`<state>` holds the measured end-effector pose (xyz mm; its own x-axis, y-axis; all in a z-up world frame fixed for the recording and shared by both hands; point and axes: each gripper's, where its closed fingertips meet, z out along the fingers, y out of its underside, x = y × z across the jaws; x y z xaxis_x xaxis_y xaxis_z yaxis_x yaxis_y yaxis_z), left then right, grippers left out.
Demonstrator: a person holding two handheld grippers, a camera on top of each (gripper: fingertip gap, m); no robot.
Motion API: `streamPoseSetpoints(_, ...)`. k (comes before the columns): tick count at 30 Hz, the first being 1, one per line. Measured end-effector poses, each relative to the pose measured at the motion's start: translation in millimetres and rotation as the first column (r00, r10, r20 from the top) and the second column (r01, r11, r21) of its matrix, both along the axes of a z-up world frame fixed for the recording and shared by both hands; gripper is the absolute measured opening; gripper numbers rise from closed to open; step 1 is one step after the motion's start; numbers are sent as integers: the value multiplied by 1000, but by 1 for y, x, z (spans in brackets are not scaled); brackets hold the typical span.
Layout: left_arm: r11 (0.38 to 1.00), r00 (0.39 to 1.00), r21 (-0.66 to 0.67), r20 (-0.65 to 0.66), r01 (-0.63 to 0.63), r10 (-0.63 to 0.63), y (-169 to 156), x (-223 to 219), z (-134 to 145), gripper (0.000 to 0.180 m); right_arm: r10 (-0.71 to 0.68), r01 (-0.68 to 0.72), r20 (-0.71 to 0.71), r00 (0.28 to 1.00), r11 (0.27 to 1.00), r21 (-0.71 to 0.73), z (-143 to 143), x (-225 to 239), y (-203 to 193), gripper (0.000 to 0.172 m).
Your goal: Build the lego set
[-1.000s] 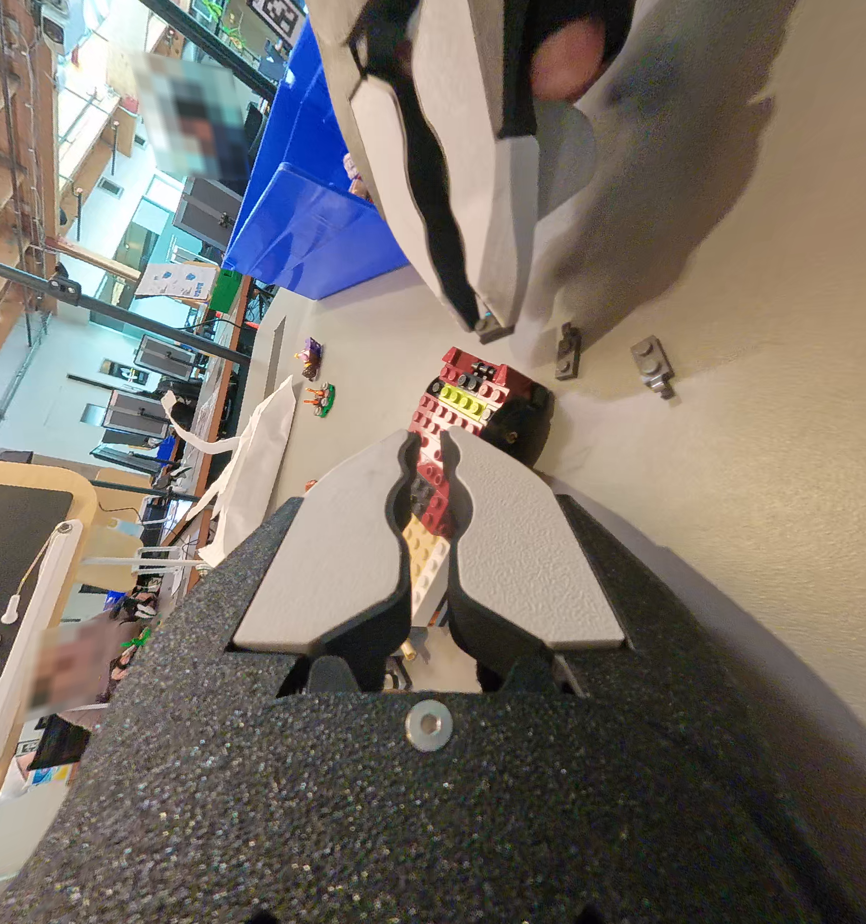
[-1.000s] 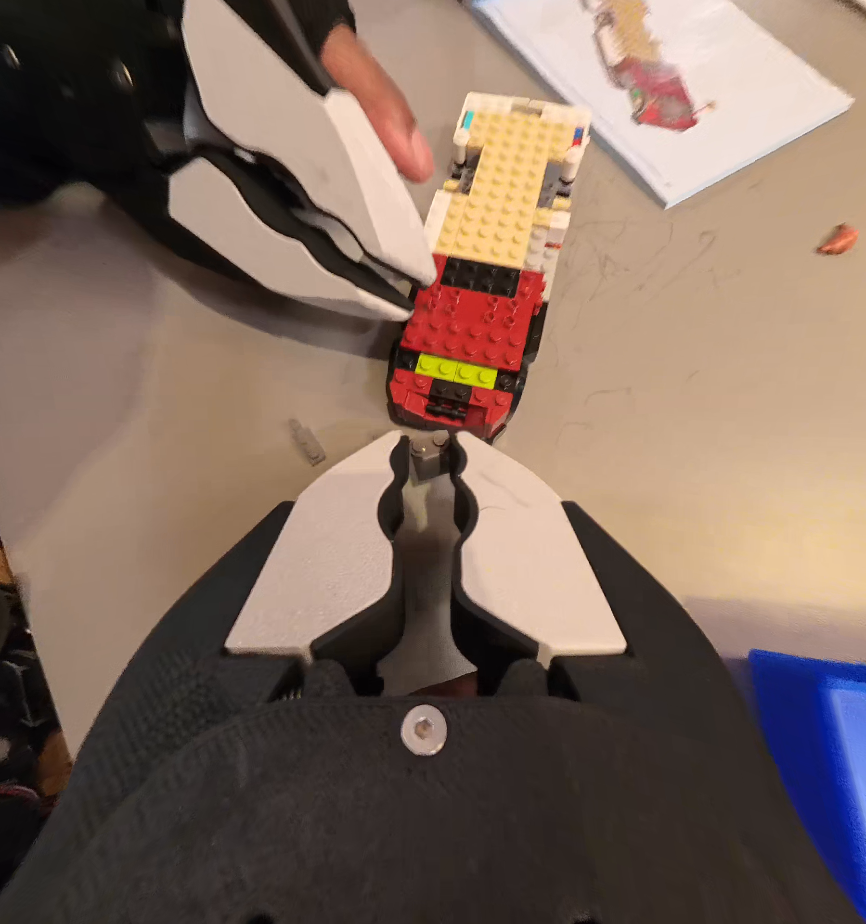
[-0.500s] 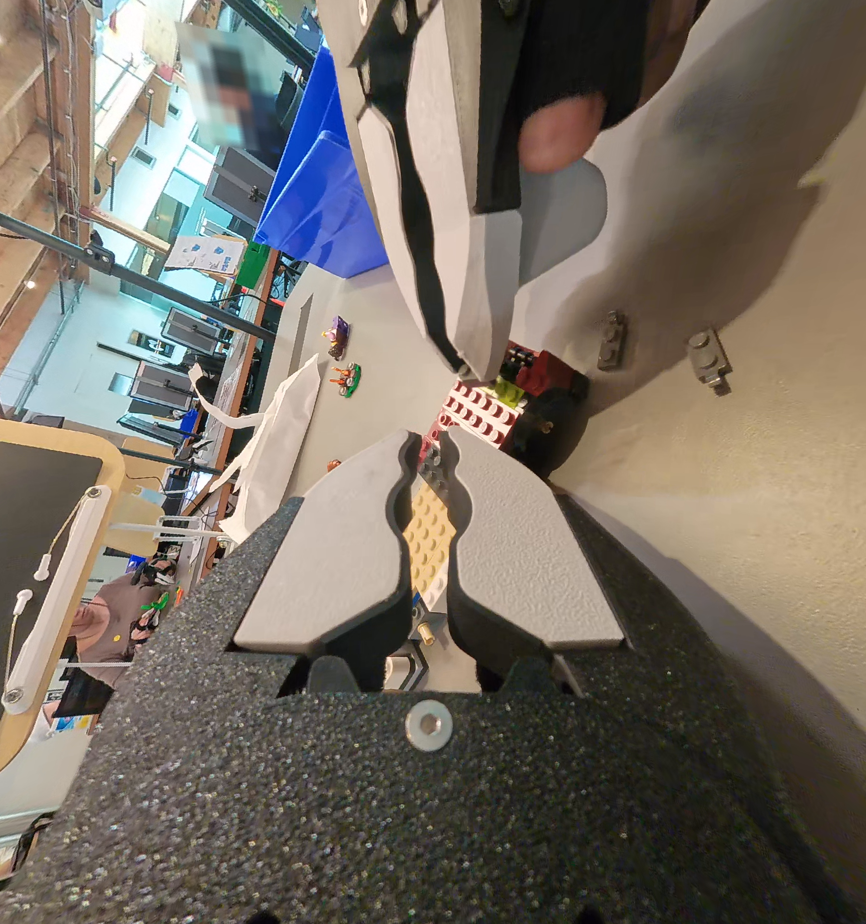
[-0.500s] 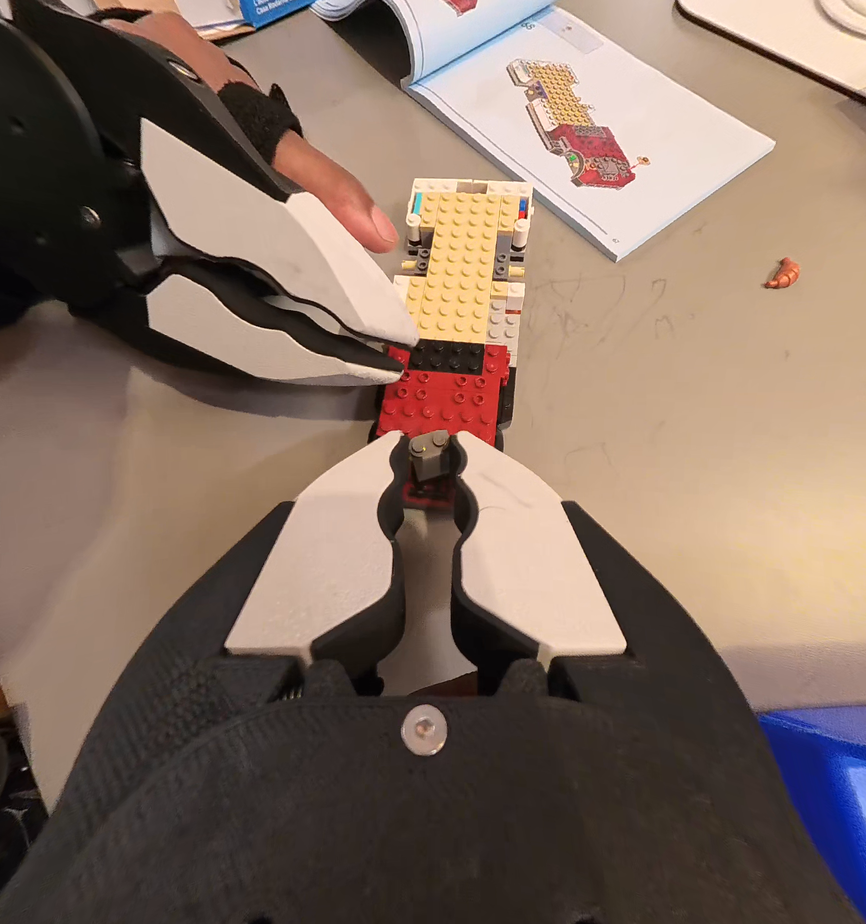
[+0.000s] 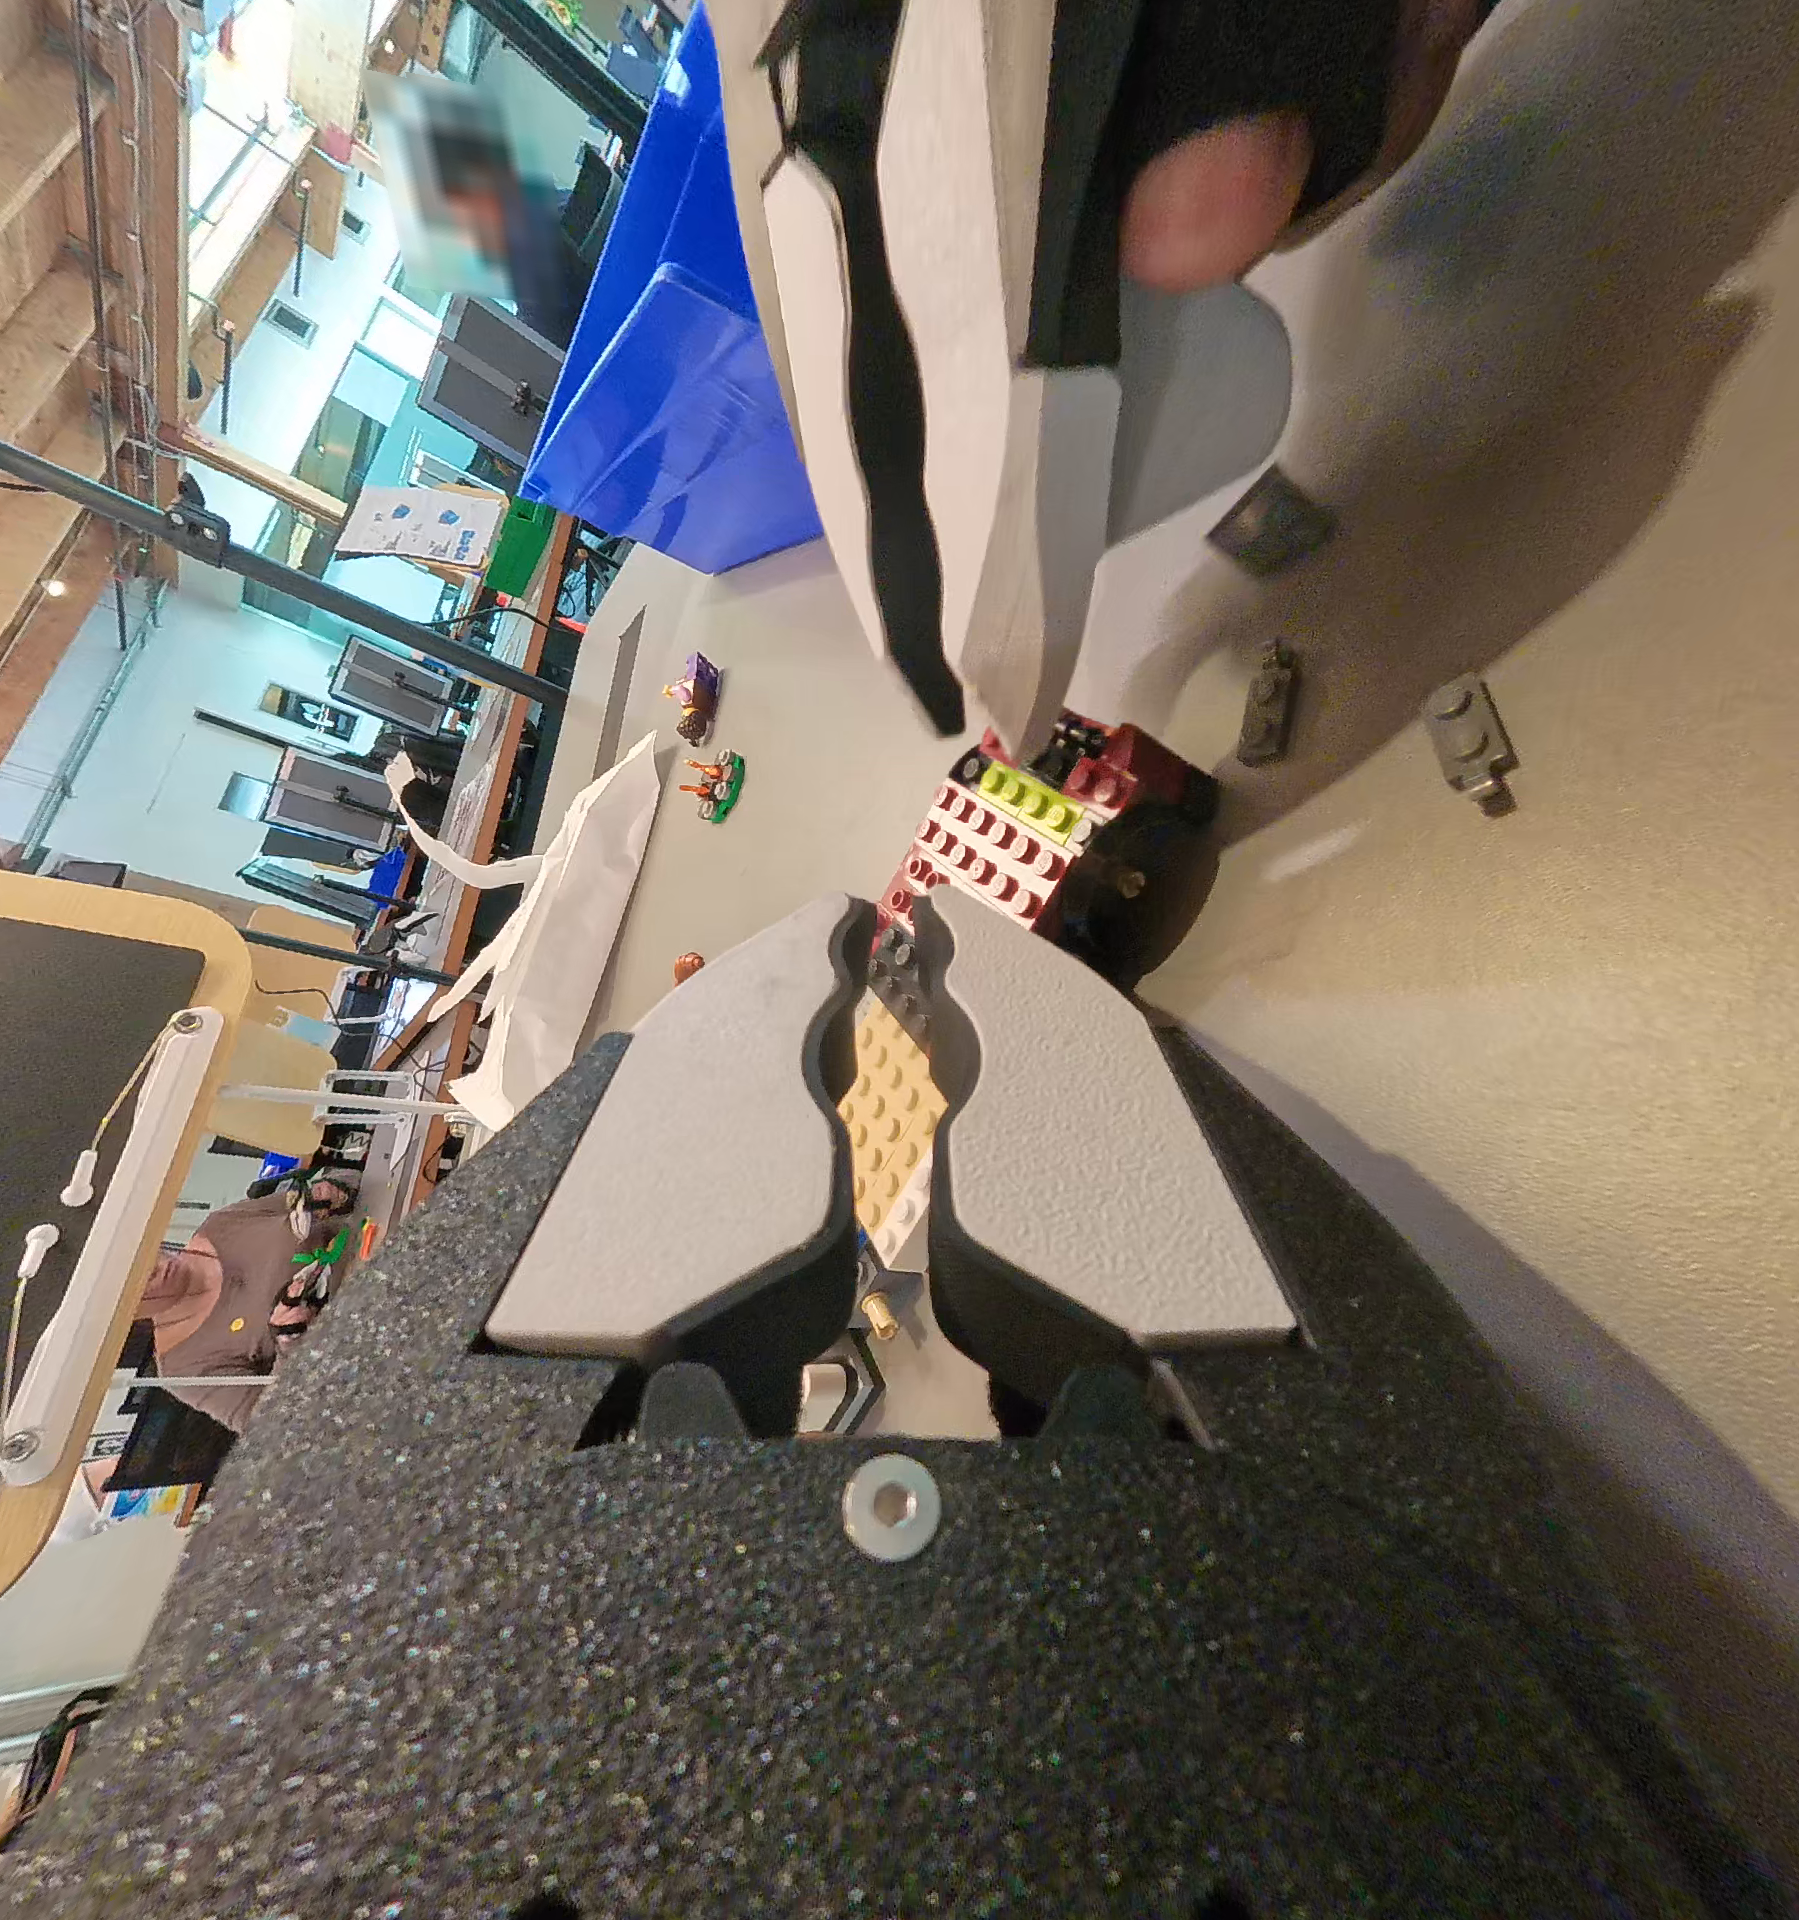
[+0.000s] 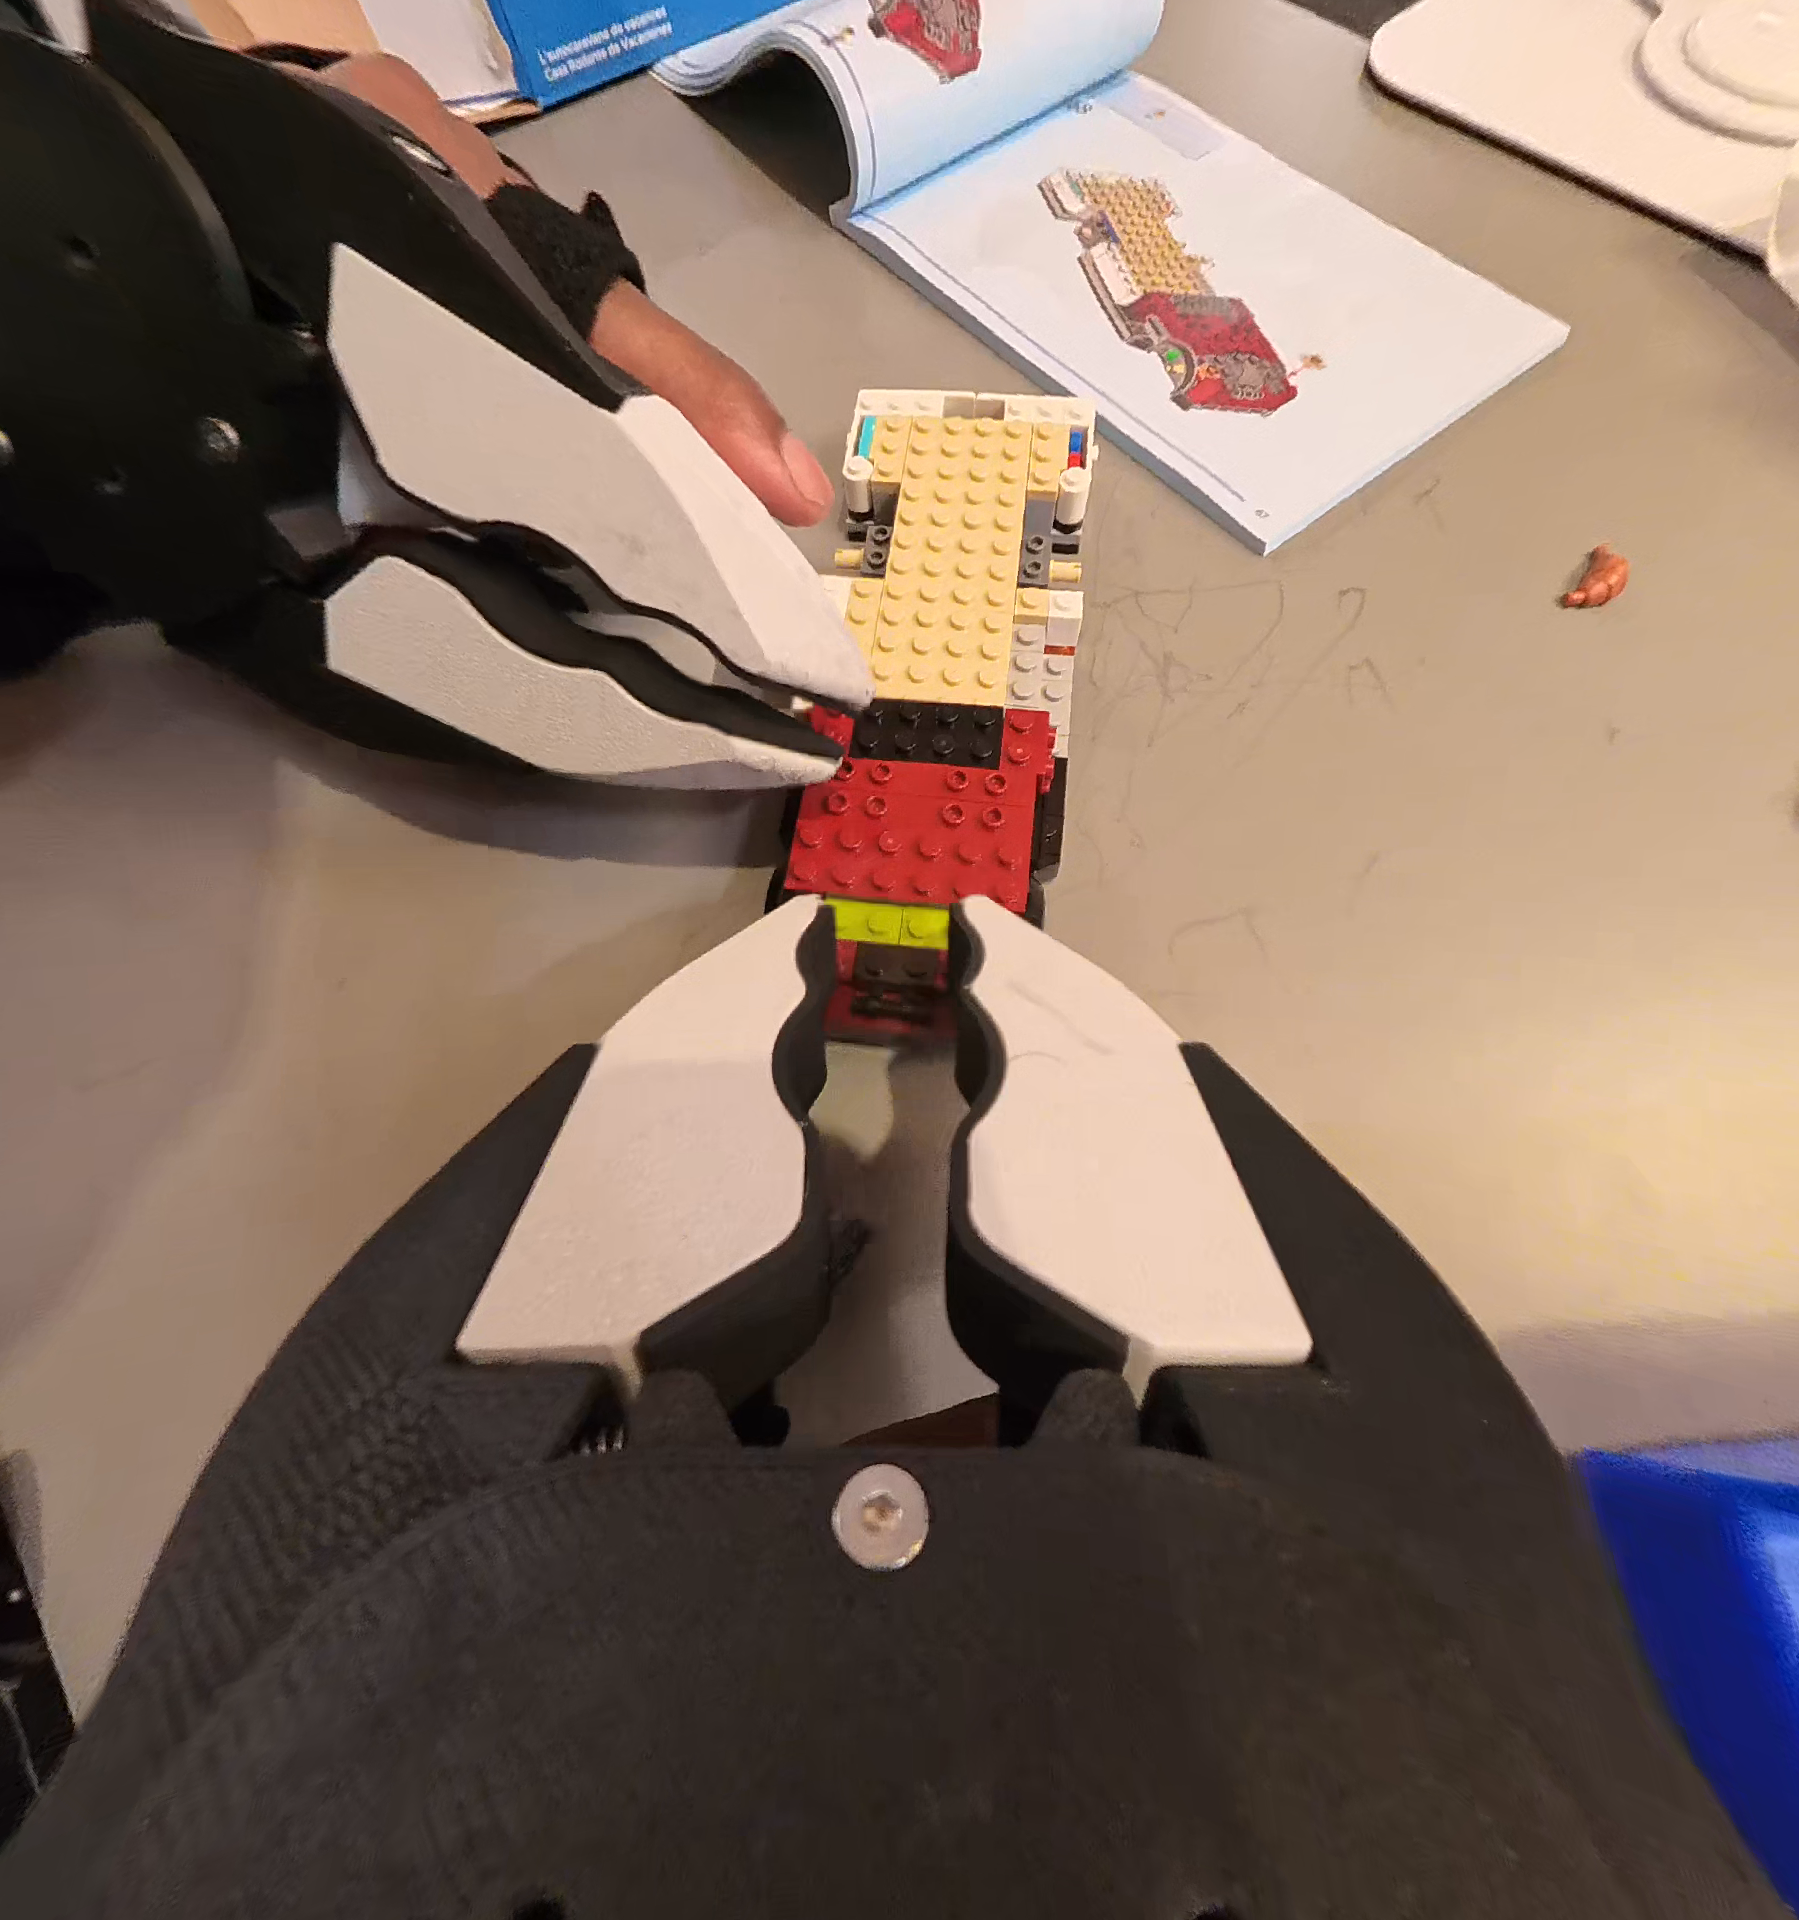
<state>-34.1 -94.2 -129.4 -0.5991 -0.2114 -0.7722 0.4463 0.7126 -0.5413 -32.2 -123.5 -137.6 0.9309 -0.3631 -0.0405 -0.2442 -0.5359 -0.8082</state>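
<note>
While the left gripper [image 6: 833, 732] clamps the brick vehicle's [image 6: 916, 821] side edge, the right gripper [image 6: 884, 920] stands parted, ungripping, over its lime plate [image 6: 890, 925]; booklet [image 6: 1238, 301] print is illegible.

Bright overhead light, soft shadows, fisheye bending at edges, slight blur.
</note>
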Motion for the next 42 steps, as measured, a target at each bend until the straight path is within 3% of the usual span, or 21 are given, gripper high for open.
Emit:
streamPoseSetpoints(11,1000,1000,3,6,1,-1,-1,-1,0,9,-94,93,-5,996,989,-113,-15,-23,-73,26)
streamPoseSetpoints(21,1000,999,10,37,-2,1,-5,-2,3,8,53,-43,129,990,996,-79,-10,-46,-55,21)
streamPoseSetpoints(30,1000,999,12,34,-1,1,-5,-1,2,8,107,-93,58,993,972,-216,-34,-54,-68,22)
streamPoseSetpoints(36,1000,1000,13,32,-1,1,-6,0,1,8,161,-146,100,982,979,-144,-20,-57,-55,22)
streamPoseSetpoints(42,1000,999,16,40,-5,5,-6,1,3,8,167,-157,38,985,968,-198,-31,-49,-43,26)
